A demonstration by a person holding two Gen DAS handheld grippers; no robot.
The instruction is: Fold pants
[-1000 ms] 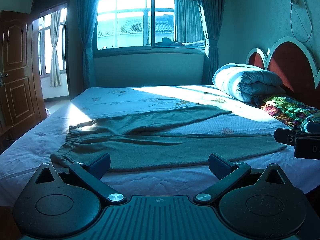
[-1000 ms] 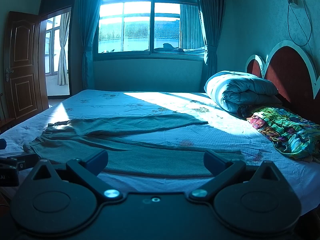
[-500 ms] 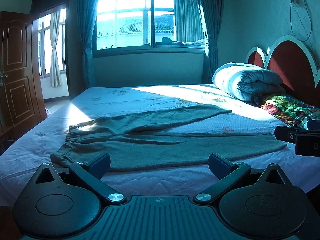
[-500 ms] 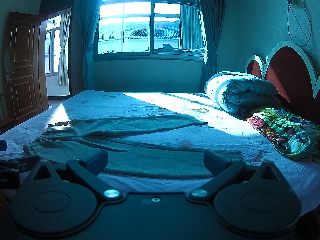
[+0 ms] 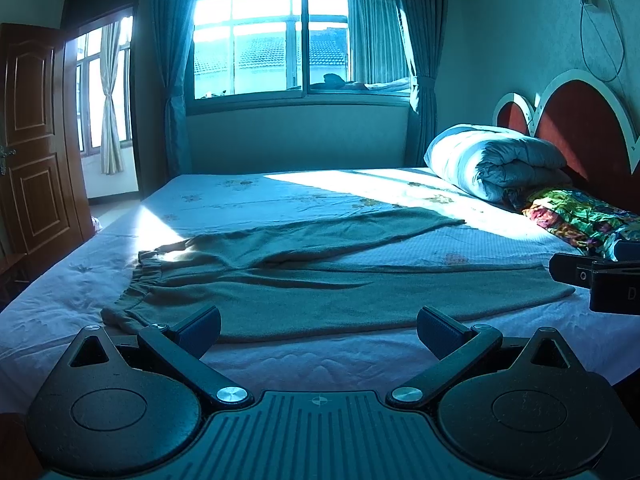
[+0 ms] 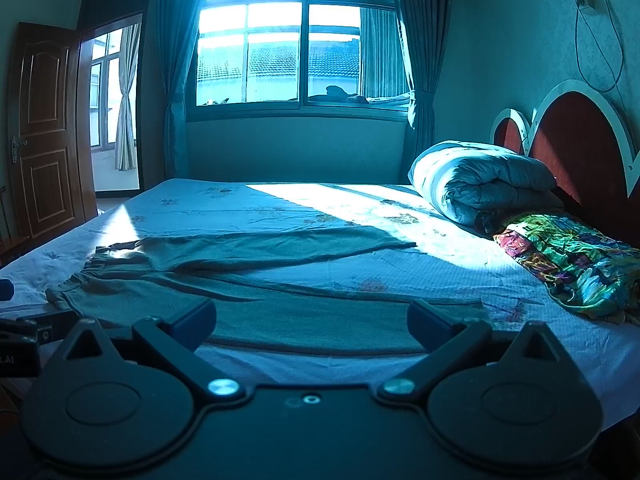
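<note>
Sunlit bed [image 5: 280, 196] holds flat pants [image 5: 320, 288]; both grippers [image 5: 318, 330] [image 6: 310, 326] gape wide, empty.

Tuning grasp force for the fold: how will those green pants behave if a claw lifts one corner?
Likely floppy: the pants lie flat with soft creases and a gathered waistband, so a lifted corner should drape, not hold shape. Probably light, since the cloth looks thin against the bed. The rest may drag and bunch on the sheet rather than slide cleanly.
</note>
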